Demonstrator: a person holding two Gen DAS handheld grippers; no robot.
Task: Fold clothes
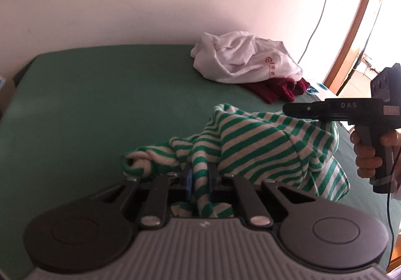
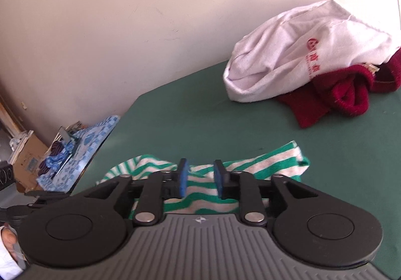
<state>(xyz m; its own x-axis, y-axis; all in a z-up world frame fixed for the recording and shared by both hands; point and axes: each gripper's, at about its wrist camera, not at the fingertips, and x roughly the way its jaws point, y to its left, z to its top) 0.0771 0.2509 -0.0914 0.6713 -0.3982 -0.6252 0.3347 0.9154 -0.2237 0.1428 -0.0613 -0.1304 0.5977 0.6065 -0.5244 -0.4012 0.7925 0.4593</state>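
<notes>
Centrally, the striped garment (image 1: 263,144) is pinched by the left gripper (image 1: 199,174); the right gripper (image 2: 200,178) is parted, its pads clear of the cloth beneath.

My blue pads (image 2: 182,178) sit over a green-and-white striped shirt (image 1: 263,144) on the green sheet (image 1: 100,104); beyond lie a white shirt (image 2: 300,52) with red print and a dark red sweater (image 2: 333,97).

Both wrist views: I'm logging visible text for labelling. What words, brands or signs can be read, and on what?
"DAS": on the right gripper's black body, left wrist view.
Small pinkish label beside it: too blurred.
Red logo with characters on the white garment: not legible.
Small emblems on both grippers' grey housings: no words.
</notes>
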